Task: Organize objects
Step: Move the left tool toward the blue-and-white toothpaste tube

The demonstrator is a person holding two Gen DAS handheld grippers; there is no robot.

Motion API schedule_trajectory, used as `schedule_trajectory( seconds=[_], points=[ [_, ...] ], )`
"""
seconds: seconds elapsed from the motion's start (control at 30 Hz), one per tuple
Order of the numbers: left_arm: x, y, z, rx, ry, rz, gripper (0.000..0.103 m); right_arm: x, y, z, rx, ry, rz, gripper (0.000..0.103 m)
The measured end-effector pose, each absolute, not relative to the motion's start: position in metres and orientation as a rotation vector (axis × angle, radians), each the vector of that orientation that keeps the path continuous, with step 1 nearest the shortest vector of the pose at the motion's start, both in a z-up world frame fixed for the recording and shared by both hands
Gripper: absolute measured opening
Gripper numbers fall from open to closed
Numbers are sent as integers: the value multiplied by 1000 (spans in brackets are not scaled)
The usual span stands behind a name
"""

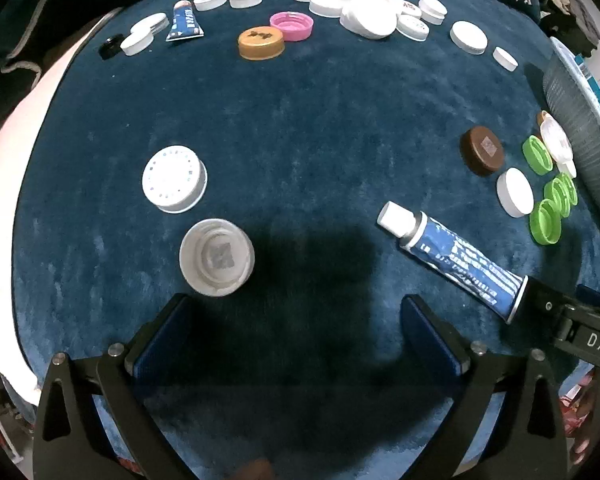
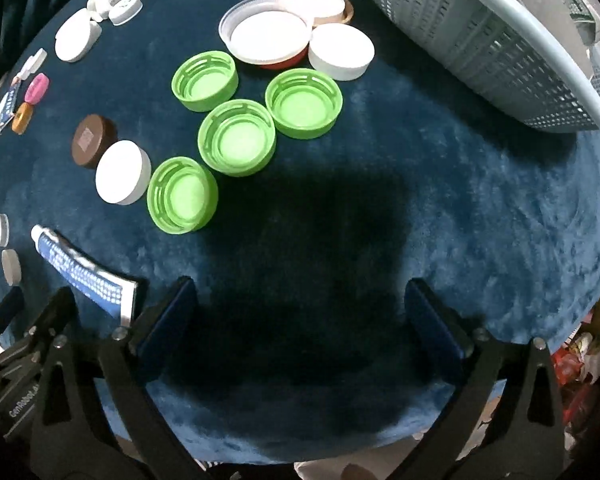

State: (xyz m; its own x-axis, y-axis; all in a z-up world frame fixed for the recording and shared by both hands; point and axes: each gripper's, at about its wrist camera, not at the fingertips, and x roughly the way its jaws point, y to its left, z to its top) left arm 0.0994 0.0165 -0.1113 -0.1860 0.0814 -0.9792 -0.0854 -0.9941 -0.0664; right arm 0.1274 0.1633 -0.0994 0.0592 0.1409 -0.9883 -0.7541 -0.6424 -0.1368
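Currently the left tool (image 1: pixel 296 320) is held apart and empty, with the upturned white cap (image 1: pixel 217 257) lying just ahead to its left on the blue desk (image 1: pixel 300 128). Further right, the blue tube (image 1: pixel 456 262) is laid slantwise, its nozzle pointing up-left, between both tools; the right tool (image 2: pixel 300 312) is likewise spread and empty, the nearest green cap (image 2: pixel 182 195) ahead-left of it.

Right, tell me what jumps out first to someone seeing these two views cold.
The four bright green plastic caps, lying open side up in a cluster on the dark blue velvet cloth, catch the eye first, ahead of the open right gripper. Next comes the blue-and-white squeeze tube, lying flat right of the open left gripper. Beyond the caps at upper right, a pale grey perforated plastic basket looms large.
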Motion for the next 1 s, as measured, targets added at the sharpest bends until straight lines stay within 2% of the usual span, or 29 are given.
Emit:
schedule_trajectory(
  seconds=[1.0],
  points=[
    [105,21,-115,-1909,13,2345,103,231,165,-82,-1647,587,1720,103]
  ],
)
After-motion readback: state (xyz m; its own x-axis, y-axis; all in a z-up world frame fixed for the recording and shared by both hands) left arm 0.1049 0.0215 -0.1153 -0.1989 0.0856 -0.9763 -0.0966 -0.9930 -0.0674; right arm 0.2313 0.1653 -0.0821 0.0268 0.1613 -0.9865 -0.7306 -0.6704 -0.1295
